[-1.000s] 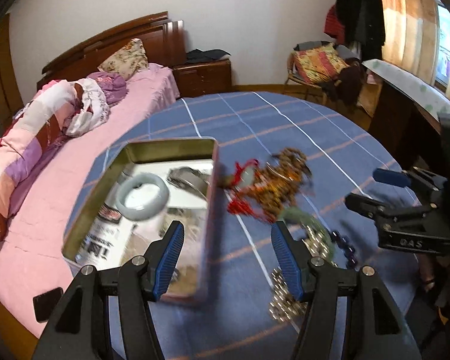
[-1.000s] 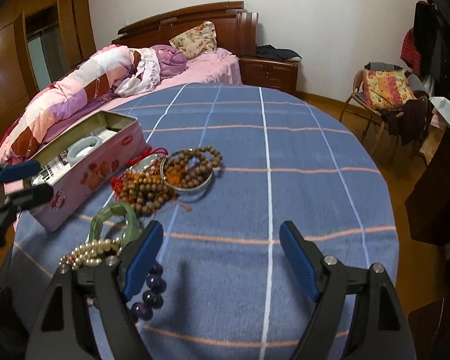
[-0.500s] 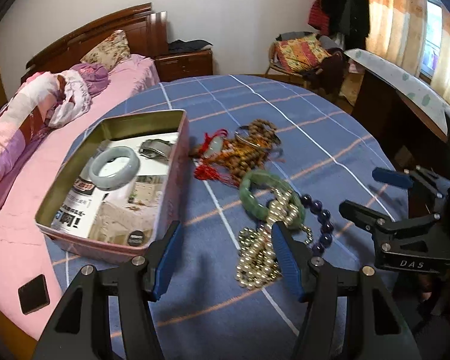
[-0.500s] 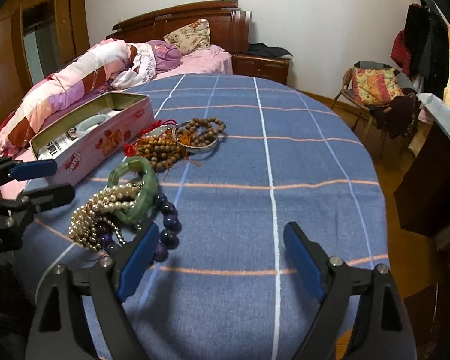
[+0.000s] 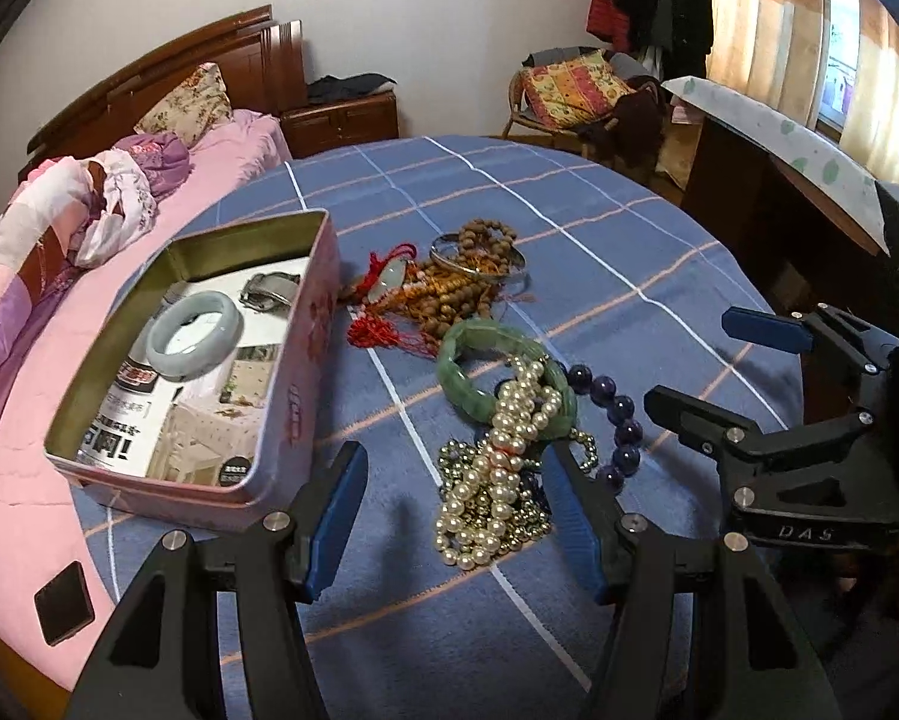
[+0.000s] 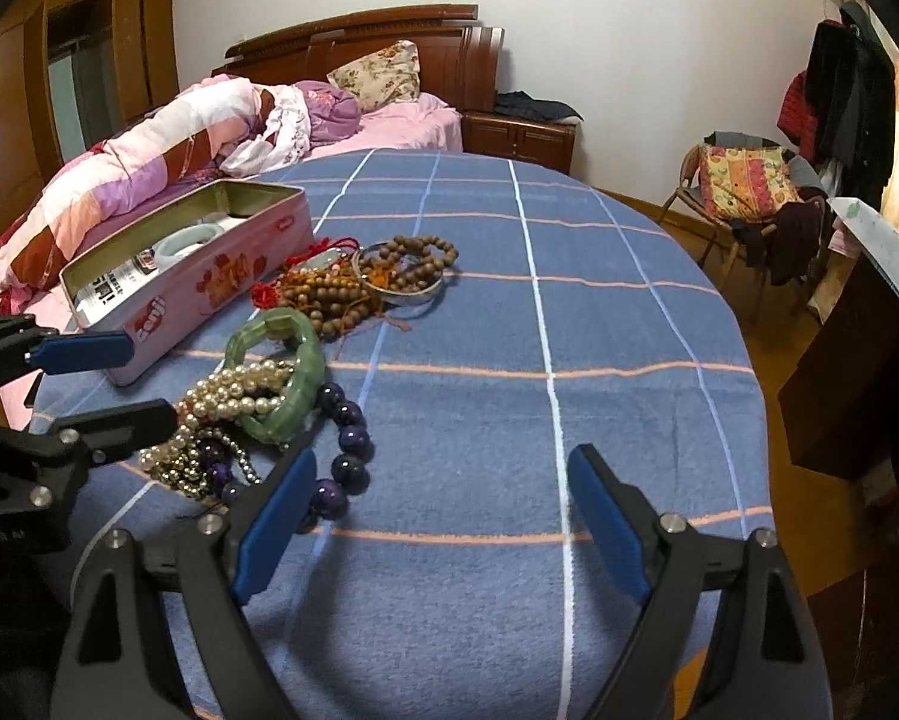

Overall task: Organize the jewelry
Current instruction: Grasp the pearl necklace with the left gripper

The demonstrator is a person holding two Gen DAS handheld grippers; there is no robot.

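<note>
An open pink tin (image 5: pixel 305 360) (image 6: pixel 209 294) on the blue table holds a pale jade bangle (image 5: pixel 194 343) and a silver watch (image 5: pixel 269 291). To the right of the tin lies a heap of jewelry: a pearl necklace (image 5: pixel 497 480) (image 6: pixel 233 396), a green bangle (image 5: pixel 479 378) (image 6: pixel 287 372), purple beads (image 5: pixel 617 414) (image 6: pixel 347 444), brown wooden beads (image 5: pixel 449 294) (image 6: pixel 341 294), a silver bangle (image 5: pixel 479 258) and a red-tasselled pendant (image 5: pixel 383 294). My left gripper (image 5: pixel 455 516) is open and empty, just short of the pearls. My right gripper (image 6: pixel 443 516) is open and empty, right of the purple beads.
The round table has a blue checked cloth (image 6: pixel 569 360). A bed with pink bedding (image 5: pixel 59 240) stands behind the tin. A chair with a patterned cushion (image 6: pixel 743 180) and a dark desk (image 5: pixel 779 192) stand to the right. A small dark square (image 5: pixel 62 603) lies on the bed edge.
Both grippers have pulled back toward the near edge of the table, so the pearls, green bangle and purple beads now lie in front of them. Both stay open and empty.
</note>
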